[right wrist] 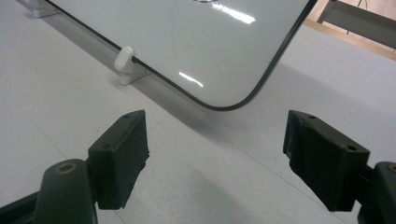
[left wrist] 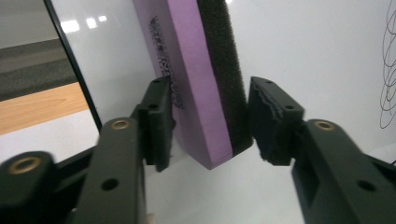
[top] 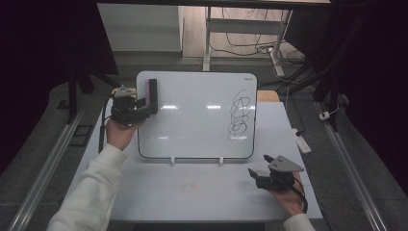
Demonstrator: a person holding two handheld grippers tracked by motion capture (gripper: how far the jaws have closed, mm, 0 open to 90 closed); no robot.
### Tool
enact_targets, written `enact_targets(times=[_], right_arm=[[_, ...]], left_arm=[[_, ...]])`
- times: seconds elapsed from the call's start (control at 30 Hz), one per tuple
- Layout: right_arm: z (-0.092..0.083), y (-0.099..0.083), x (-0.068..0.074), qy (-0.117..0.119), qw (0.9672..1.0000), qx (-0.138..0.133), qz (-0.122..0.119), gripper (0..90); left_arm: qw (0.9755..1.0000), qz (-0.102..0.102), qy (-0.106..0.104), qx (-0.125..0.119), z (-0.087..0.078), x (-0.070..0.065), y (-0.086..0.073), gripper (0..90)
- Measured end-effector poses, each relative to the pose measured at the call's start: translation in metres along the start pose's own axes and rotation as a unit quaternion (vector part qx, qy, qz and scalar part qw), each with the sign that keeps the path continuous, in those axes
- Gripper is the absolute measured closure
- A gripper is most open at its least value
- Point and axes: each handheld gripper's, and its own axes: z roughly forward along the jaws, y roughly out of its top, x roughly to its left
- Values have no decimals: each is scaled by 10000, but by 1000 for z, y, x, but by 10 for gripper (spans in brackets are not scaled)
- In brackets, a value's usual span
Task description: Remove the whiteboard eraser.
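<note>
Left gripper (left wrist: 210, 121): jaws clamped on the eraser's lower end, one pad on the purple back, the other on the black foam.
Eraser (top: 152, 94): stands upright against the whiteboard's upper left corner, foam edge-on.
Whiteboard (top: 192, 130): propped on two small white clips on the counter (top: 192, 192); mostly blank.
Scribble (top: 239, 115): black loops at the board's right side, well apart from the eraser.
Right gripper (top: 257, 166): jaws apart, holding nothing, resting on the counter near the board's lower right corner.
Step in hand: grasp looks just made; wiping not yet begun.
Next move: likely turn the foam flat to the board and carry it across to the scribble.
</note>
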Motion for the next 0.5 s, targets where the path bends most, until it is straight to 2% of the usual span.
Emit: enact_targets(times=[0.23,0.4,0.5], right_arm=[[0,0,1,-2,10000,-21,-14,217],[0,1,1,-6,10000,-31,-18,217],[0,1,1,-4,10000,-32,-20,217]], left_arm=[[9999,-66,87,4,-1,-1,0,592],[9997,-1,234,-2,-5,-3,-2,624],[9997,-42,223,-63,-8,-1,-4,641]])
